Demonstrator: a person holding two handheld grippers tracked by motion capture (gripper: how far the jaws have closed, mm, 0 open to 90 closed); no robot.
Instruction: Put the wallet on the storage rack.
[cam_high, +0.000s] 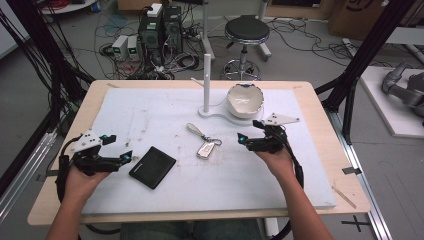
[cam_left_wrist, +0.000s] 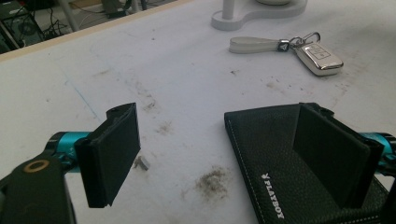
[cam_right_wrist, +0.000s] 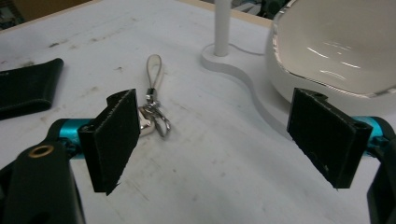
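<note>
wallet (cam_high: 152, 167): black, pebbled, white stitching | key fob (cam_high: 205, 149): silver, white strap | bowl (cam_high: 244, 100): white | tabletop (cam_high: 150, 115): white, brown smudges

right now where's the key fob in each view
High view: key fob at mid-table, right of the wallet.
Left gripper view: upper right, beyond the wallet.
Right gripper view: mostly hidden behind the left jaw, silver edge at.
Shared landmark: white post.
</note>
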